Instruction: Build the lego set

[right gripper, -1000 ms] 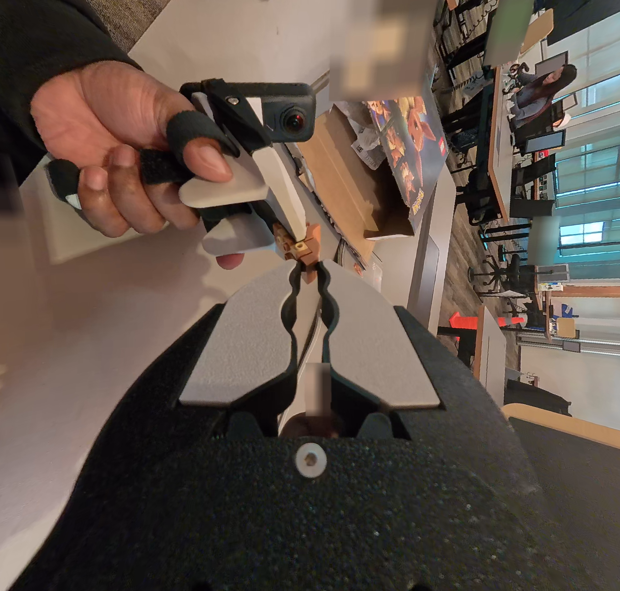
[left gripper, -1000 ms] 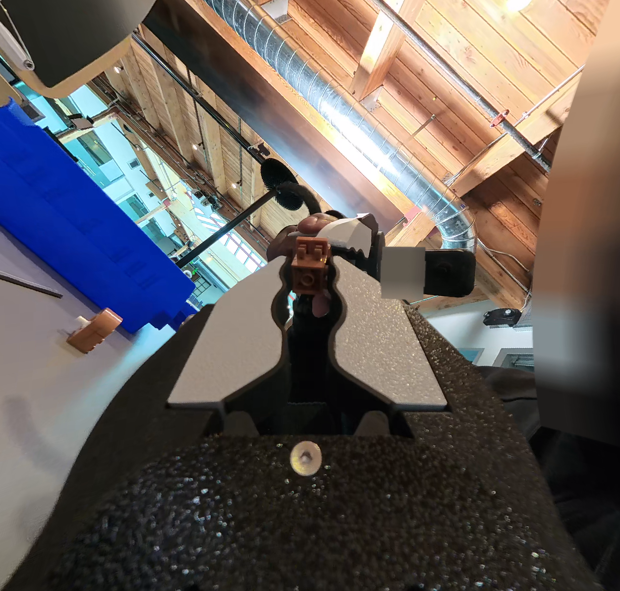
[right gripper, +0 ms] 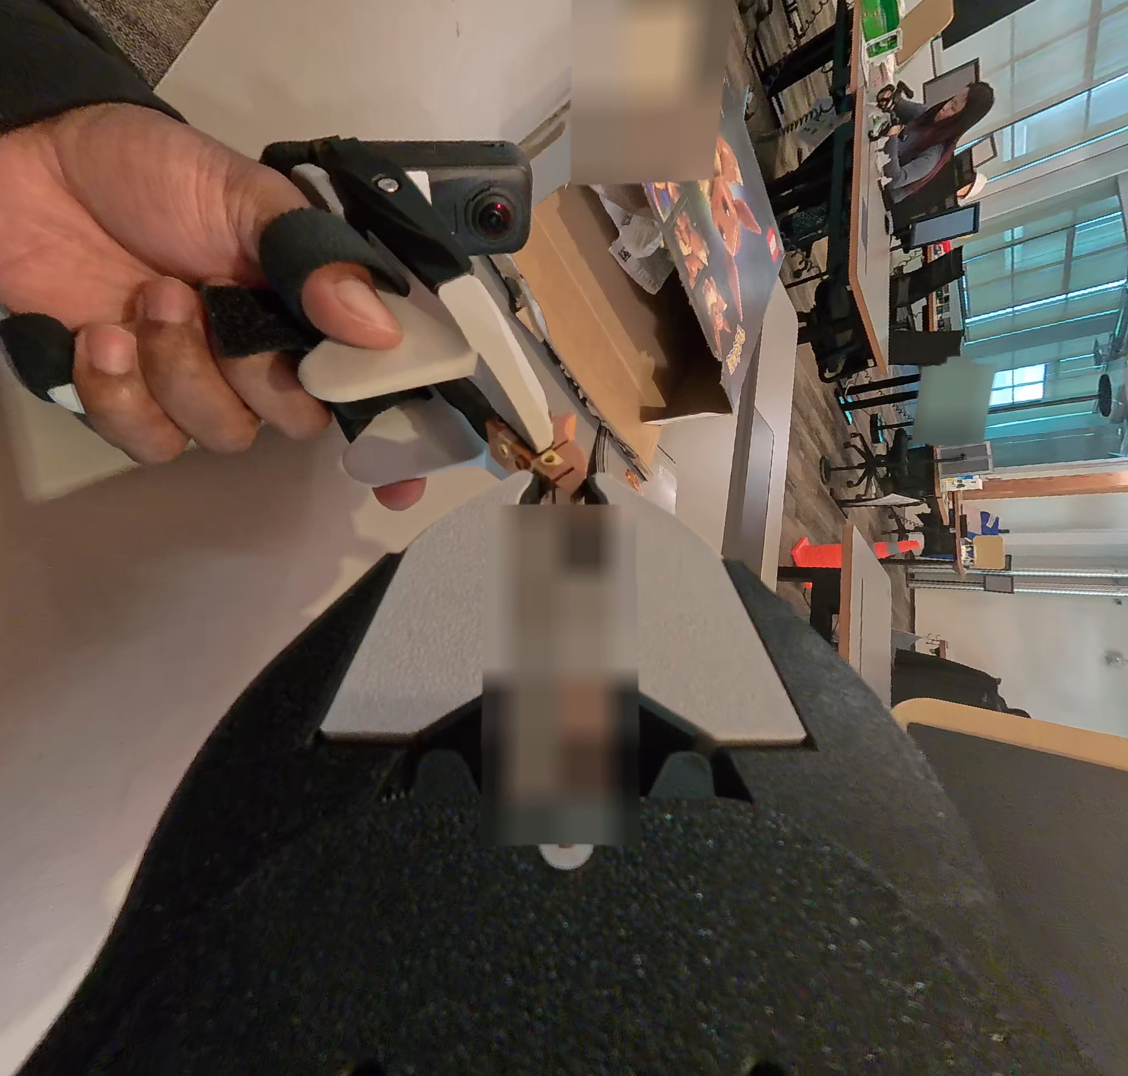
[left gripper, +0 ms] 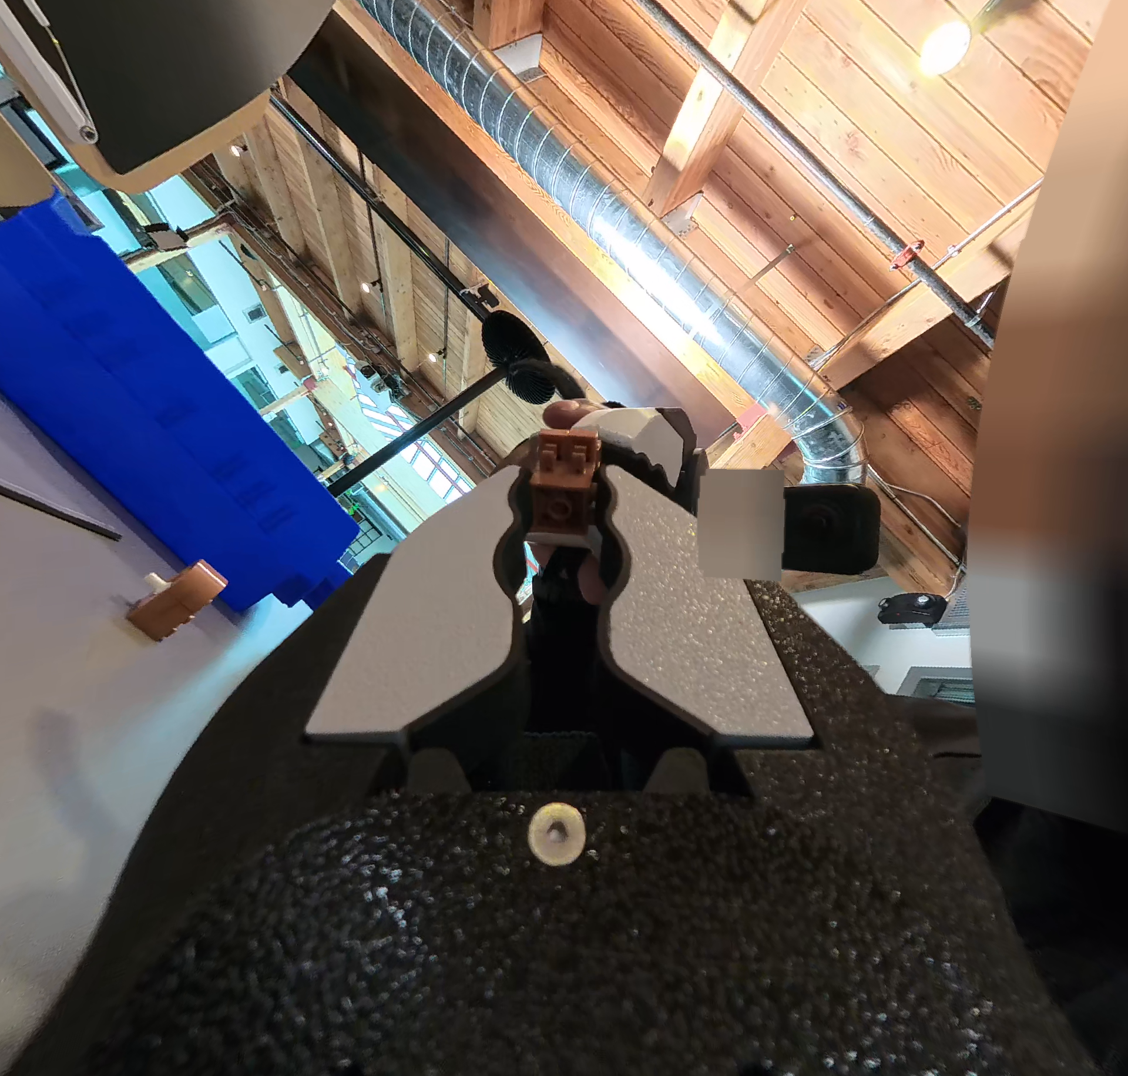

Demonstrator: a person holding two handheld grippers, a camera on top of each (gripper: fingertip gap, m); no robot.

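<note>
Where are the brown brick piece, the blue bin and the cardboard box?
brown brick piece [left gripper: 563, 500], left wrist view, its studded face
blue bin [left gripper: 122, 399], left wrist view, its side wall
cardboard box [right gripper: 604, 308], right wrist view, its flap

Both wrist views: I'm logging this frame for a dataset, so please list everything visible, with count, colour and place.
brick assembly: one, brown, clamped between the left hand-held gripper's fingers, reaching the right gripper's tips.
loose brick piece: one, brown, on the table by the bin.
bin: one, blue, on the table.
table: one, pale grey.
cardboard box: one, brown, open, with a printed box beside it.
duct: one, silver, under the wooden ceiling.
left hand-held gripper: one, grey fingers, black body.
right hand-held gripper: one, same colours.
hand: one, on the left gripper.
</note>
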